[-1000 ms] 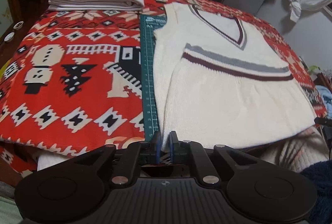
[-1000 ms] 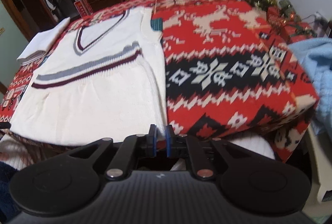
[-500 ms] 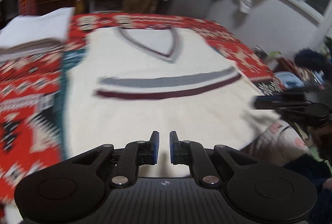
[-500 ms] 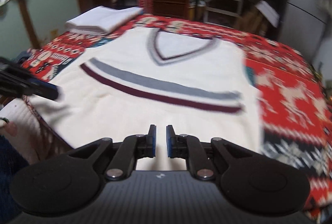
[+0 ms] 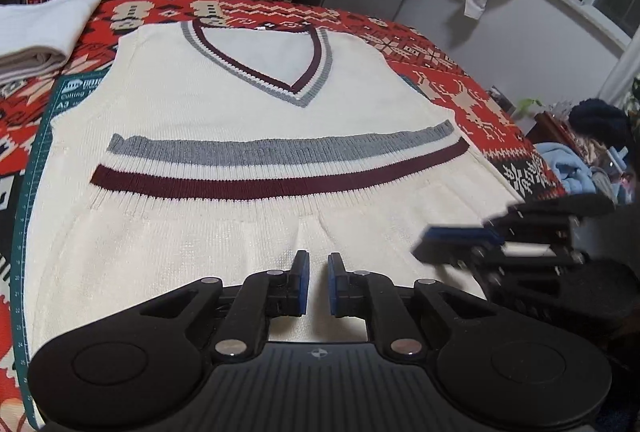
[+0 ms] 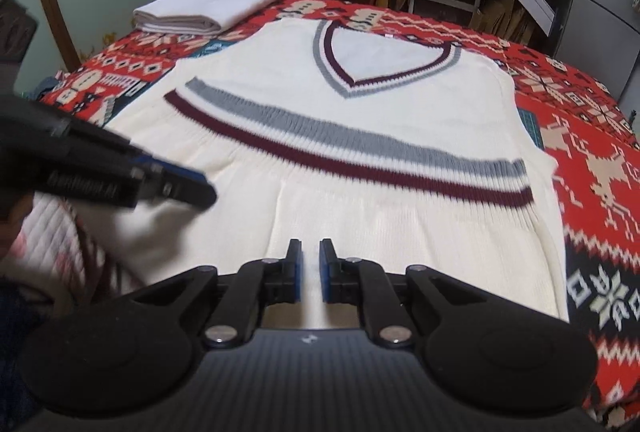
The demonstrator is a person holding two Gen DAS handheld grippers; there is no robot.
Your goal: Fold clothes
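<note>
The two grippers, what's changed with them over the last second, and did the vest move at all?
Both have swung inward from the vest's outer near corners. The left gripper and right gripper now face up the middle of the cream vest, each visible in the other's view. Jaws show a slightly wider gap, holding nothing. Vest and folded white cloth lie as before.

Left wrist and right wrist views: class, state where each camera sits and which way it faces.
Left wrist view: on the left gripper, facing the cream knitted V-neck vest; right gripper intrudes.
Right wrist view: on the right gripper, facing the vest; left gripper intrudes.
Shared: vest, folded white cloth stack.
</note>
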